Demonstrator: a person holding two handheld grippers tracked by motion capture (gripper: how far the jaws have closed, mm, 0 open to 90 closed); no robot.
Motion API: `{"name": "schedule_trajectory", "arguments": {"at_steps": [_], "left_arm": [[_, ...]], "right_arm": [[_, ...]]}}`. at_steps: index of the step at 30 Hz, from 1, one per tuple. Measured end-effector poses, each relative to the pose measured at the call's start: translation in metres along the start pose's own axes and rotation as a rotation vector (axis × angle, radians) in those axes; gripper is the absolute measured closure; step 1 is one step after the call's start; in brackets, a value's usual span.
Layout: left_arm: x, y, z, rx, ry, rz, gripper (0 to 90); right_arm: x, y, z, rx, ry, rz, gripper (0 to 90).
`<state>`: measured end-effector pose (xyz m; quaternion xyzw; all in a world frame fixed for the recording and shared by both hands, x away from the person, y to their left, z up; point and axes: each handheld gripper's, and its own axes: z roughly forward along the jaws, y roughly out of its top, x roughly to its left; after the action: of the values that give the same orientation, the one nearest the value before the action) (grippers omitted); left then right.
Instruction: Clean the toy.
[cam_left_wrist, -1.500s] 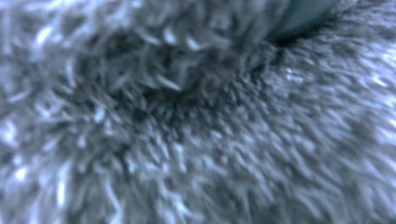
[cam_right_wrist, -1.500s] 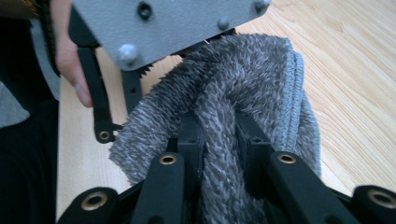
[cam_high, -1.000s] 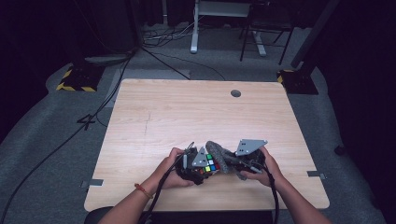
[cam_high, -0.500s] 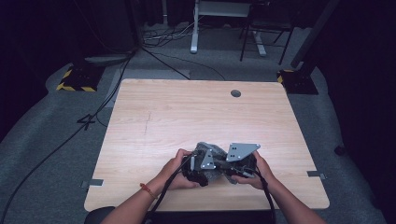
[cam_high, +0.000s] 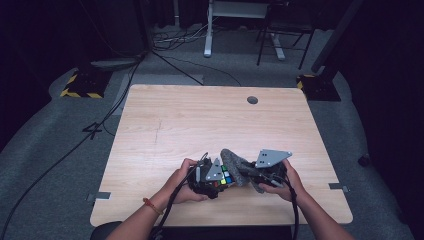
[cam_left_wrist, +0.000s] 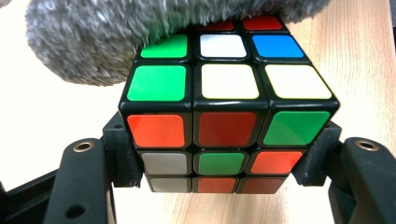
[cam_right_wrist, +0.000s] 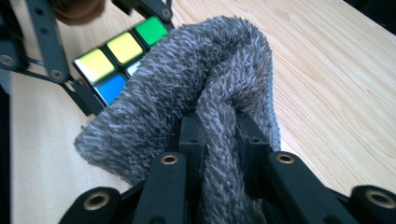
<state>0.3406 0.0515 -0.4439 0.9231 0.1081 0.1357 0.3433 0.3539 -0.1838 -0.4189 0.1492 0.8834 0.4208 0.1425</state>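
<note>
High view: our left gripper (cam_high: 216, 176) and right gripper (cam_high: 254, 176) meet low centre on the table (cam_high: 200, 120).

Left gripper view: jaws clamp the cube (cam_left_wrist: 227, 107), centre frame, cloth (cam_left_wrist: 112, 37) draped on top.

Right gripper view: jaws pinch the cloth, lower centre.

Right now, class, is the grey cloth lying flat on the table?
No, the grey cloth is pinched in the right gripper and pressed onto the Rubik's cube.

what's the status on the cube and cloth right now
Left gripper shut on puzzle cube. Right gripper shut on grey cloth, cloth lying on the cube's top. Nothing in the way on the table.
</note>
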Motion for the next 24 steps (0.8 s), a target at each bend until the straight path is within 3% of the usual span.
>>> {"name": "schedule_trajectory", "arguments": {"at_steps": [5, 9, 19, 24], "left_arm": [[-0.004, 0.004, 0.010, 0.028, -0.013, 0.015, 33.6], [-0.007, 0.007, 0.016, 0.048, -0.013, 0.033, 33.6], [0.000, 0.002, 0.004, 0.010, 0.016, 0.002, 33.6], [0.000, 0.003, 0.007, 0.018, 0.012, 0.006, 33.6]], "right_arm": [[0.015, 0.015, 0.003, -0.053, 0.034, -0.032, 76.1], [0.026, 0.023, 0.010, -0.049, 0.037, -0.076, 76.1], [0.006, 0.007, 0.000, 0.018, -0.051, -0.050, 76.1], [0.014, 0.012, 0.000, -0.019, -0.016, -0.054, 76.0]]}}
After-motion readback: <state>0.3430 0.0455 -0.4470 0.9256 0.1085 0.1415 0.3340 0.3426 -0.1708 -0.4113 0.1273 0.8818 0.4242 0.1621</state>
